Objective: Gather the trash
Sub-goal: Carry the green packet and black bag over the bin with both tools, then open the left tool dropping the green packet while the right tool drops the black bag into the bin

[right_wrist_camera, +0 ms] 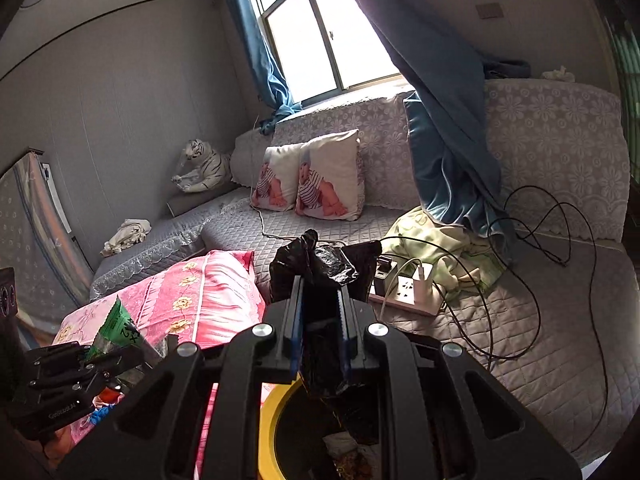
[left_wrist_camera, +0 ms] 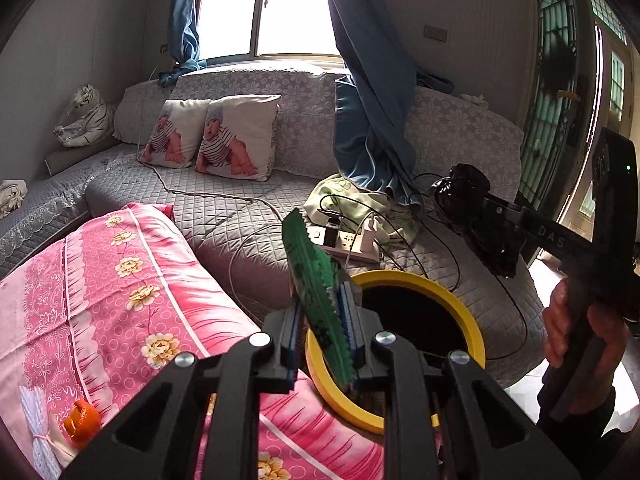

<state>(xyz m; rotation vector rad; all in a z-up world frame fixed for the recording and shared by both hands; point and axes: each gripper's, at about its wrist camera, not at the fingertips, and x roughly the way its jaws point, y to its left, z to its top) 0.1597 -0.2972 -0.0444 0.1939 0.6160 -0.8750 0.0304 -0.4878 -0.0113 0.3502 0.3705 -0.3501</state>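
My left gripper (left_wrist_camera: pixel 320 316) is shut on a long green snack wrapper (left_wrist_camera: pixel 312 276), which sticks up tilted between the pads, right at the near rim of a yellow-rimmed bin (left_wrist_camera: pixel 460 300). My right gripper (right_wrist_camera: pixel 320 304) is shut on a crumpled black plastic bag (right_wrist_camera: pixel 316 264), its tail hanging over the bin's yellow rim (right_wrist_camera: pixel 267 412). In the left wrist view the right gripper (left_wrist_camera: pixel 454 200) hovers right of the bin with the black bag (left_wrist_camera: pixel 464 188), held by a hand (left_wrist_camera: pixel 576 340). The right wrist view shows the left gripper (right_wrist_camera: pixel 94 354) and green wrapper (right_wrist_camera: pixel 118 326) at lower left.
A pink flowered pillow (left_wrist_camera: pixel 120 280) lies left of the bin, with an orange scrap (left_wrist_camera: pixel 82 422) on it. Behind the bin, on the grey quilted sofa (left_wrist_camera: pixel 224 208), are a white power strip (left_wrist_camera: pixel 348 244) with chargers, looping black cables (right_wrist_camera: pixel 532 280), a green cloth (right_wrist_camera: pixel 436 240) and a hanging blue curtain (left_wrist_camera: pixel 372 120).
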